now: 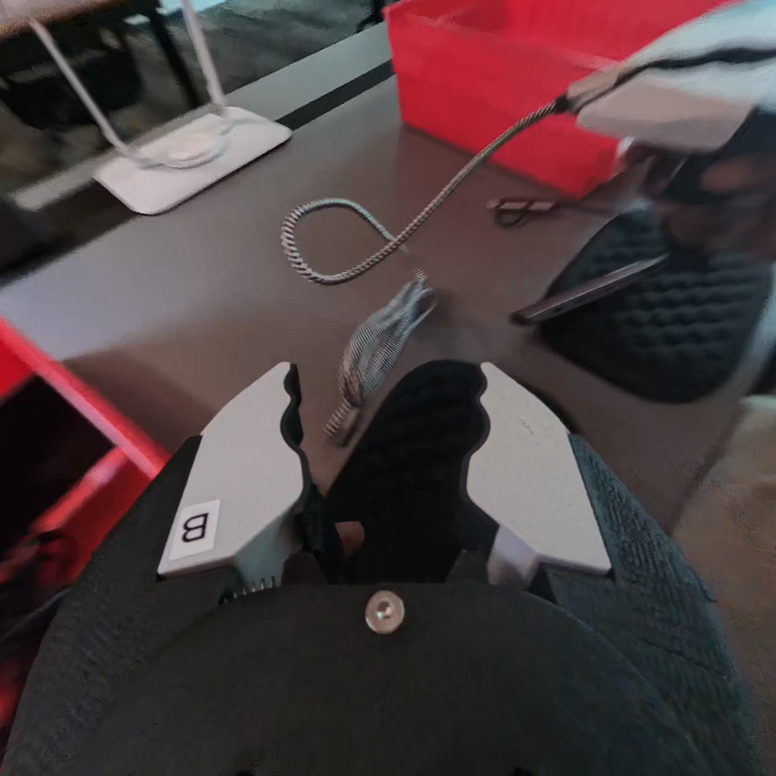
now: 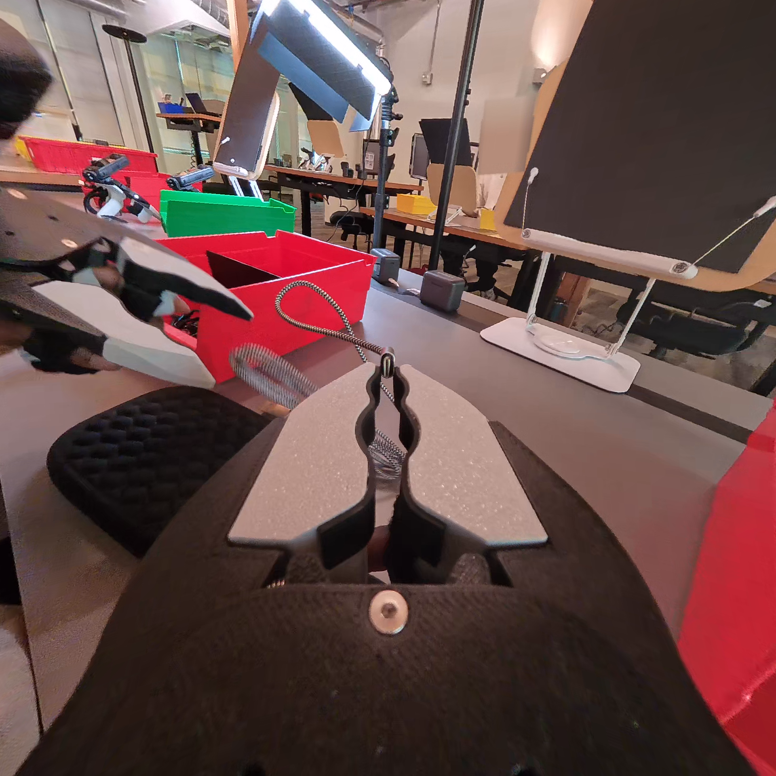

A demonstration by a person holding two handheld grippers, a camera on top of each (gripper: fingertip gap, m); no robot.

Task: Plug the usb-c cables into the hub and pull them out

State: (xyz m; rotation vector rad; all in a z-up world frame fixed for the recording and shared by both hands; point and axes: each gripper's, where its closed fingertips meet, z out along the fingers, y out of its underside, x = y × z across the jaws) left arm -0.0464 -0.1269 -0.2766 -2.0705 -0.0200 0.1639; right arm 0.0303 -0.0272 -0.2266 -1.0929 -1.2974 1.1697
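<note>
Right tool [image 2: 387, 371] pinching cable plug [image 2: 386, 363], left tool [image 1: 388, 369] spread

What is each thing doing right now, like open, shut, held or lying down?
Right gripper: shut on the braided cable's plug.
Left gripper: open, holding nothing.
Braided cable: one end lifted, its loop and bundled coil lying on the table.
Cable plug: pinched at the fingertips, not plugged in.
Red bin: open on top, with a black divider inside.
Black mat: lying flat.

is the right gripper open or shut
Shut: the right hand-held gripper pinches the cable just behind its plug, which pokes out past the fingertips.
</note>
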